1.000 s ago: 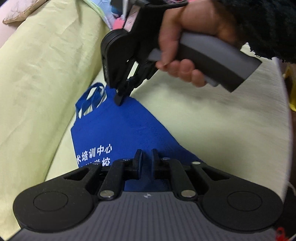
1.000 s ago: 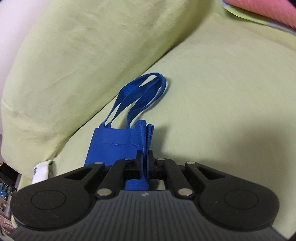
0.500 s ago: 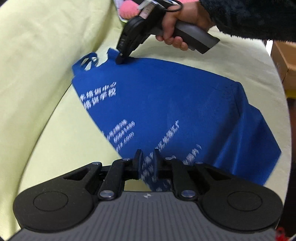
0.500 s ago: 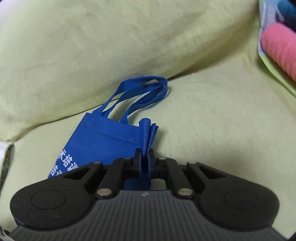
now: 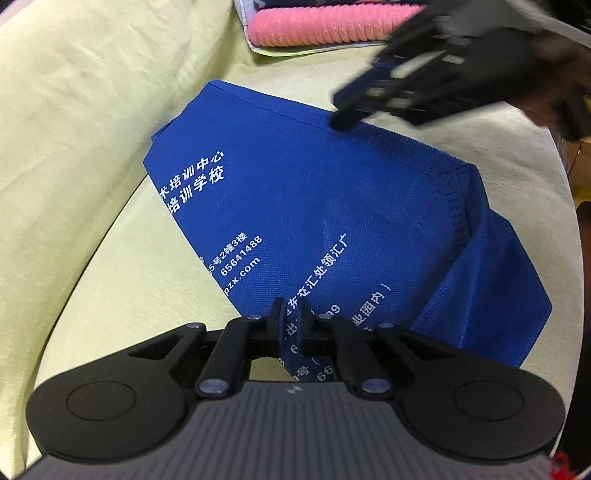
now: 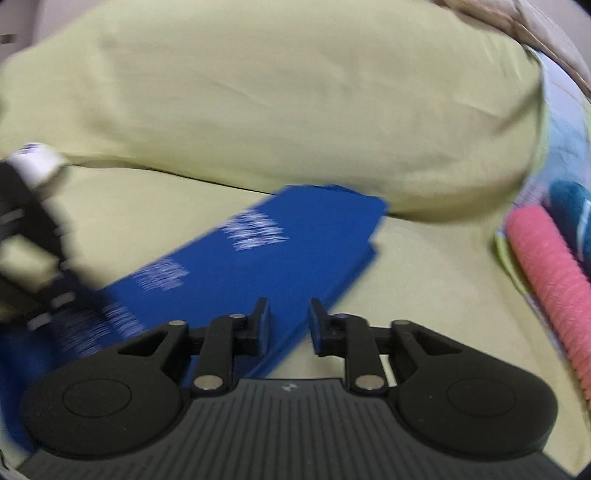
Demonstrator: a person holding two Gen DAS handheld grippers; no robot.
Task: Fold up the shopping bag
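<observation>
The left gripper [image 5: 290, 320] had its fingers closed on the near edge of the blue shopping bag [image 5: 314, 206], which lay spread flat ahead of them on the yellow-green sofa [image 5: 92, 288]. The right gripper [image 6: 287, 325] hovered over the bag's far side, fingers parted and empty. Beyond lay a pink roll [image 5: 332, 26].

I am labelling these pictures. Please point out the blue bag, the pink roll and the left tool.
blue bag [image 5: 314, 192], left wrist view, printed front panel.
pink roll [image 5: 325, 26], left wrist view, ribbed middle.
left tool [image 5: 291, 317], left wrist view, between its fingertips.
</observation>
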